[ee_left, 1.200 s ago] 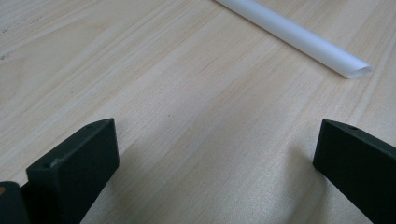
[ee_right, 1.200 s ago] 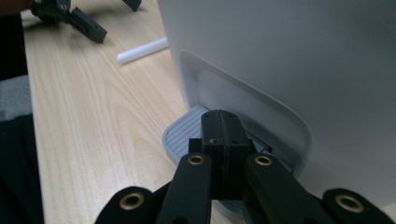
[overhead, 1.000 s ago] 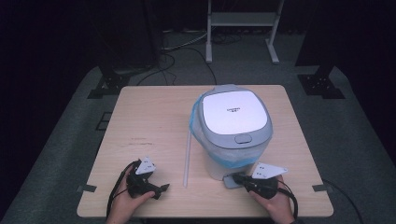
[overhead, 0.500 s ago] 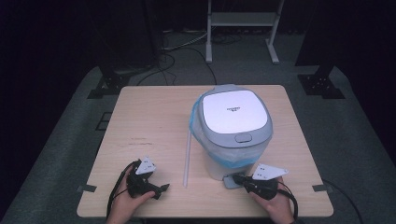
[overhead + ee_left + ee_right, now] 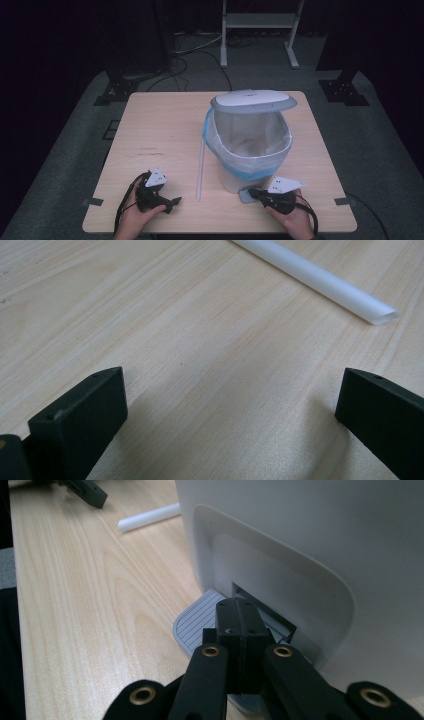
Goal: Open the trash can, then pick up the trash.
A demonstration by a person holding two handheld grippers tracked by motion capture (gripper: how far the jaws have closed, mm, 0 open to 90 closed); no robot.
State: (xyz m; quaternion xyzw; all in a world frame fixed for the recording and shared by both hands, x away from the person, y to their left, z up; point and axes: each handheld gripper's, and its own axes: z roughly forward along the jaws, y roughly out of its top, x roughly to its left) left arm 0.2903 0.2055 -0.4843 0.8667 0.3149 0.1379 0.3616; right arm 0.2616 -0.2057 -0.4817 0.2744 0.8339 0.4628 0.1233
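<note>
Grey ribbed pedal (image 5: 200,622) sits directly under the right tool (image 5: 235,617), whose jaws are clenched together with nothing between them, tips pressing down on the pedal at the foot of the white bin (image 5: 250,150); lid (image 5: 252,101) stands raised and tilted back, well beyond the right tool, so the bin mouth is open; likely risk is the narrow closed tips sliding off the pedal's ribbed face, which slopes toward the right tool, and that would let the lid drop shut; pressing too far to one side could also tip or shove the light bin across the wooden surface (image 5: 160,130); the bin looks like smooth white plastic with a recessed panel above the pedal slot, lined with a thin clear bag (image 5: 240,135) whose blue rim folds over the edge; inside looks empty as far as can be seen; a white tube (image 5: 320,277) lies on the surface just ahead of the left tool (image 5: 230,405), whose jaws are released and spread wide, holding nothing, resting low on the wood; the tube runs away from the left tool alongside the bin; if the bin shifts it could knock the tube and roll it.
</note>
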